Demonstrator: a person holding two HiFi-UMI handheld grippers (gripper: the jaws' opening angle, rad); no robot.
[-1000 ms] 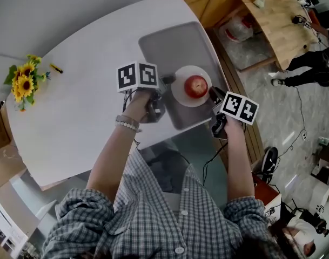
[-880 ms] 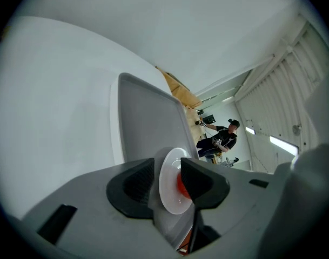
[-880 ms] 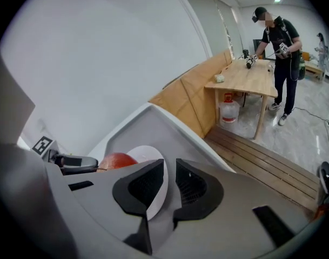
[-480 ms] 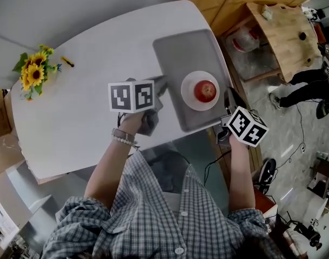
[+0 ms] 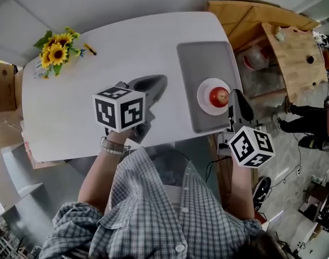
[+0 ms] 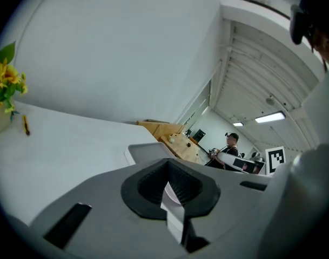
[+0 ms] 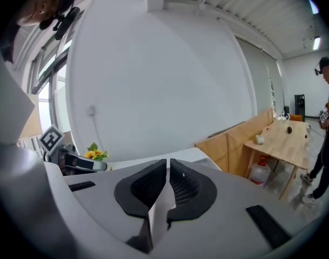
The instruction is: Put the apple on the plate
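A red apple (image 5: 221, 96) lies on a small white plate (image 5: 207, 102), which rests on a grey tray (image 5: 199, 63) at the table's right side. My left gripper (image 5: 161, 82) hangs above the white table, left of the tray. Its jaws have just been closing and are now shut with nothing between them (image 6: 167, 163). Just off the tray's right edge, beyond the table, is my right gripper (image 5: 240, 99), raised, shut and empty (image 7: 168, 163). Neither gripper touches the apple.
A bunch of sunflowers (image 5: 56, 53) and a small yellow pen (image 5: 89, 49) lie at the table's far left corner. A wooden table (image 5: 294, 47) with a water jug (image 5: 255, 58) under it stands to the right. A person (image 5: 315, 125) is farther right.
Both grippers have lifted up and drawn back from the plate toward the person holding them. The left jaws have closed. The apple stays on the plate.
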